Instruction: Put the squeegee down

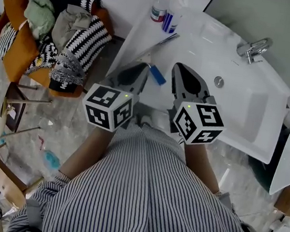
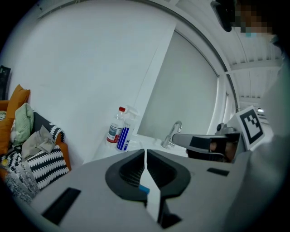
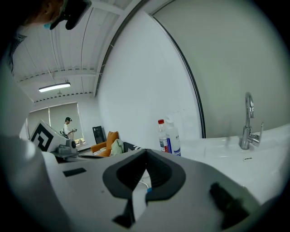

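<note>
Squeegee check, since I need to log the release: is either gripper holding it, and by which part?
Neither. The left gripper and right gripper both have their jaws shut on nothing; the squeegee lies on the sink rim.

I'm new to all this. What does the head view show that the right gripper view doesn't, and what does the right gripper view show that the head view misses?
Only the head view: the long blade of the squeegee lying on the rim of the sink, the drain, and the person's striped shirt.

Only the right gripper view: a ceiling light and a person standing far across the room.

Both: the faucet, the red-capped bottle beside a spray bottle, and the orange chair heaped with clothes.
</note>
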### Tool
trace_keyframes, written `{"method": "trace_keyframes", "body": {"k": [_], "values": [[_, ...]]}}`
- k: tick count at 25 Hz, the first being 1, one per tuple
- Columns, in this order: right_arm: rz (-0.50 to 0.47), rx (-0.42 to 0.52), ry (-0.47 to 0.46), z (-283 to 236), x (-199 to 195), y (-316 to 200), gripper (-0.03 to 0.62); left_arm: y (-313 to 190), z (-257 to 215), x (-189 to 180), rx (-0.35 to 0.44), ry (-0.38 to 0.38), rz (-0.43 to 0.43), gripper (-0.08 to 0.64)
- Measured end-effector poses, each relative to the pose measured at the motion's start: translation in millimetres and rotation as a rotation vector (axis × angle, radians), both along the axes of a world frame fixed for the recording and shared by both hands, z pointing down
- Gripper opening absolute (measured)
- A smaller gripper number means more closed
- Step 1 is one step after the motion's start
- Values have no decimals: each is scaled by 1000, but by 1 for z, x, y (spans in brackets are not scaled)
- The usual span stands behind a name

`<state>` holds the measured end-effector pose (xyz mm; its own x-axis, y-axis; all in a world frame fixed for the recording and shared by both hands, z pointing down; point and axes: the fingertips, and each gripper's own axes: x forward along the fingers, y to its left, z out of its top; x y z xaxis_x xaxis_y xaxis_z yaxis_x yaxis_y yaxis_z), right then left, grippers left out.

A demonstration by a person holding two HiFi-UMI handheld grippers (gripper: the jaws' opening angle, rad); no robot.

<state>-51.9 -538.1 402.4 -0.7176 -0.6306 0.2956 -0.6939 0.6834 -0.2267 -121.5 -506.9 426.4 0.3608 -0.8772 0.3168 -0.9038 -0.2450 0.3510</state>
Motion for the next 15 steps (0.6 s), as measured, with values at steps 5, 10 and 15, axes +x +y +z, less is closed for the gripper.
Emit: {"method": "trace_keyframes", "body": {"k": [5, 10, 15], "values": [[-16, 9, -22, -6, -2, 8, 15, 4, -5, 0, 16, 3, -10, 25], [-80, -22, -35, -1, -10, 17, 15, 9, -5, 4, 20, -1, 0, 25], [-91, -29, -47, -3, -11, 21, 15, 14, -6, 6, 20, 6, 2, 25]]}}
